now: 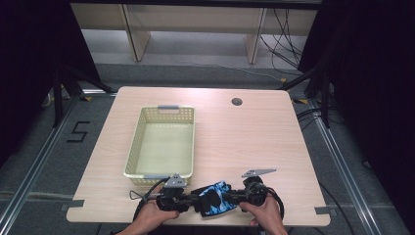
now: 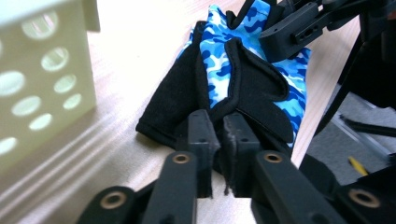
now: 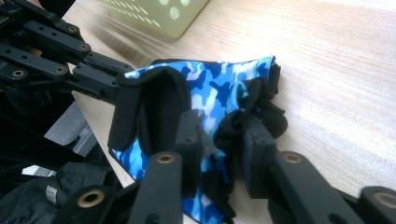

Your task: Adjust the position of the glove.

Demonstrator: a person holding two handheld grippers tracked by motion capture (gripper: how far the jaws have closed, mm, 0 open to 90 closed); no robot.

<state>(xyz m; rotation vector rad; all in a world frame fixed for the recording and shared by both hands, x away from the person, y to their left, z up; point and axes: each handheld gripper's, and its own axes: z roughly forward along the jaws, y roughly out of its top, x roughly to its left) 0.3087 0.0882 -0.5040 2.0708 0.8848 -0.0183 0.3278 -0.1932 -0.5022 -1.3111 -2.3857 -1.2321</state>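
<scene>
A blue camouflage glove with black palm and cuff lies at the table's near edge, stretched between both grippers. My left gripper comes in from the left. In the left gripper view its jaws are shut on the black cuff edge of the glove. My right gripper comes in from the right. In the right gripper view its jaws pinch the bunched black finger end of the glove. The left gripper's jaws show at the glove's far side there.
A pale yellow perforated basket stands empty on the wooden table, just beyond the left gripper; its wall is close on that gripper's left. A cable hole sits at the back right. The table edge runs right under the hands.
</scene>
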